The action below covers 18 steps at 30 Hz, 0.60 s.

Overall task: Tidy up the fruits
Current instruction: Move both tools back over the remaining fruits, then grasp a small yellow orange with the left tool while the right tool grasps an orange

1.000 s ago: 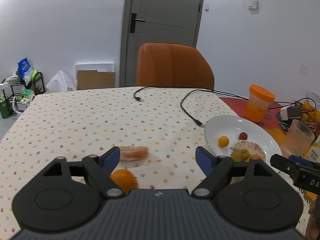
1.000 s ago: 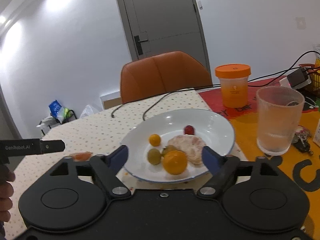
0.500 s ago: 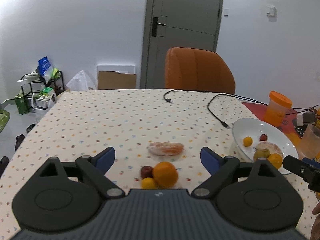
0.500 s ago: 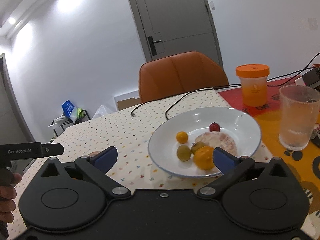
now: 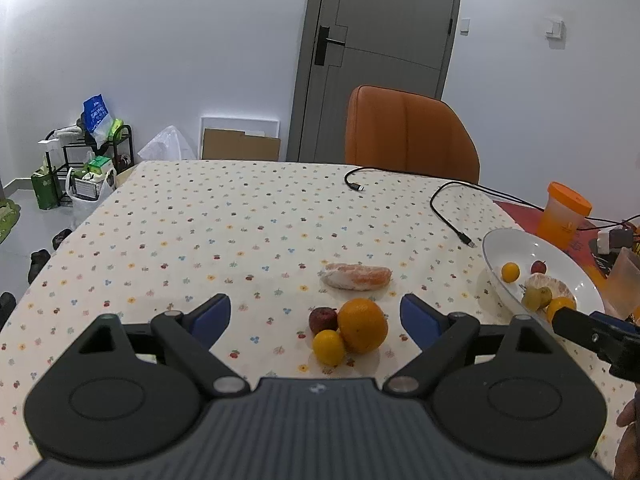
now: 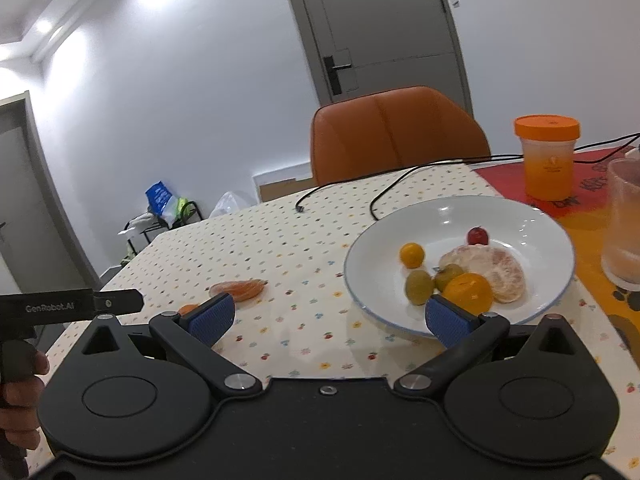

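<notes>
An orange (image 5: 363,325), a small yellow fruit (image 5: 328,347) and a dark red fruit (image 5: 323,319) lie clustered on the spotted tablecloth, just ahead of my open left gripper (image 5: 316,316). A peeled citrus piece (image 5: 356,276) rests a little farther off; the right wrist view shows that peeled piece (image 6: 239,289) to the left. The white plate (image 6: 532,220) holds a peeled half (image 6: 500,270), an orange fruit (image 6: 466,292), two green fruits (image 6: 419,287), a small yellow one (image 6: 411,255) and a red one (image 6: 478,235). My right gripper (image 6: 330,316) hangs open at the plate's near-left rim, empty.
An orange-lidded jar (image 6: 546,156) and a clear glass (image 6: 623,220) stand right of the plate on an orange mat. Two black cables (image 5: 448,208) trail across the far table. An orange chair (image 5: 410,136) sits behind it. A rack with bags (image 5: 86,160) stands on the floor at left.
Both grippers have pulled back and swung: the loose fruit cluster now shows fully between the left fingers, and the plate has shifted to the right in the right wrist view.
</notes>
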{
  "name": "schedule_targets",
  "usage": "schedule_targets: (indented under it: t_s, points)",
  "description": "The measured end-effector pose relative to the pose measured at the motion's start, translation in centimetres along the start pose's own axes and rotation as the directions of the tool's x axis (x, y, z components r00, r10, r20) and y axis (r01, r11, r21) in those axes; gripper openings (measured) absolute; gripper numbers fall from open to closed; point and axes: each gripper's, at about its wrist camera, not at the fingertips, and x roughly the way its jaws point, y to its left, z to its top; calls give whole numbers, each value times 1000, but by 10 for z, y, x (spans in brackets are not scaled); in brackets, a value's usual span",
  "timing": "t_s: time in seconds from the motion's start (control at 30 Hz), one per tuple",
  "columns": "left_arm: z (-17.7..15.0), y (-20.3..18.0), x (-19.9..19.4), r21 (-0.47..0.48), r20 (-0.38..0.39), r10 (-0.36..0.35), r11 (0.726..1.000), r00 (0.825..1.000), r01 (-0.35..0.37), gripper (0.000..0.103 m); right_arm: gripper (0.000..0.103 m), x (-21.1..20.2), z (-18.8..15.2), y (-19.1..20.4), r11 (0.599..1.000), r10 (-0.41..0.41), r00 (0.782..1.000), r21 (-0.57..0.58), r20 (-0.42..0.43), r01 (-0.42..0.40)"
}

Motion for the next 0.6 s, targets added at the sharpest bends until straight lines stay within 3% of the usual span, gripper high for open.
schedule_targets:
  t_s: [0.1, 0.37, 0.6]
  points:
    - [-5, 3, 5, 6, -20, 9, 1000, 1000, -9, 86, 103, 3, -2, 6, 1000, 7, 1000, -21, -10, -7]
    - [-15, 11, 20, -12, -72, -18, 1000, 997, 17, 59, 103, 17, -5, 19, 999, 22, 999, -40, -41, -24]
    - [-19, 14, 36, -35, -101, -57, 998, 993, 53, 49, 101, 31, -9, 27, 997, 41, 996, -54, -81, -45]
